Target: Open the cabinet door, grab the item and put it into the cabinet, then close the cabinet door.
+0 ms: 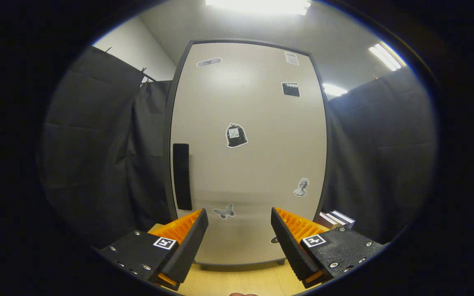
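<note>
The claw (239, 222) is held level, fingers spread apart, gripping nothing.

The shut cabinet door (247, 152) is blocking the way ahead of the hand-held gripper (239, 230), whose fingers are standing apart; bare surface (241, 279) is lying open below, books (338, 218) crowding the lower right.

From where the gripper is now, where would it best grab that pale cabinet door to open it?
Probably the tall black handle strip on the pale cabinet door's left edge, approached straight on. The gripper hangs open, holding nothing.
</note>
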A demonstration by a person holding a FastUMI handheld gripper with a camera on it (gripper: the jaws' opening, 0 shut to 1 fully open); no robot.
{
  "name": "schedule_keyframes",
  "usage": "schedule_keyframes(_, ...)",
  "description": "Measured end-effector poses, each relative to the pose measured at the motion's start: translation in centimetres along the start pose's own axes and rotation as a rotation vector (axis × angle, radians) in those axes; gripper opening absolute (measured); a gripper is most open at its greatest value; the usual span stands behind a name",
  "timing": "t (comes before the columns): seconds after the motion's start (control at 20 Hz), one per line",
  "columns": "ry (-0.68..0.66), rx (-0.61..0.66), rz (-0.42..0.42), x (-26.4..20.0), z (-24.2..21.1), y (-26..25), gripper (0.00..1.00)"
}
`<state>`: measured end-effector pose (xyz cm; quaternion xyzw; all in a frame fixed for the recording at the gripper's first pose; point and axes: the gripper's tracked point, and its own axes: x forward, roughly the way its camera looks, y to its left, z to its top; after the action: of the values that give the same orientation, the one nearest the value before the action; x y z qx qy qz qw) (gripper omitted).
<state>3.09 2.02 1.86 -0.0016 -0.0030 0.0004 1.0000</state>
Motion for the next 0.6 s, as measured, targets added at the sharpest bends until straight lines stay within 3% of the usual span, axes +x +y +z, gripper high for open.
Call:
schedule_keyframes(0.5, 0.032, -0.022, 0.078, 6.2, -0.1, 8.2, 0.95)
schedule_keyframes(0.6, 0.05, -0.012, 0.093, 7.5, -0.4, 9.5, 0.89)
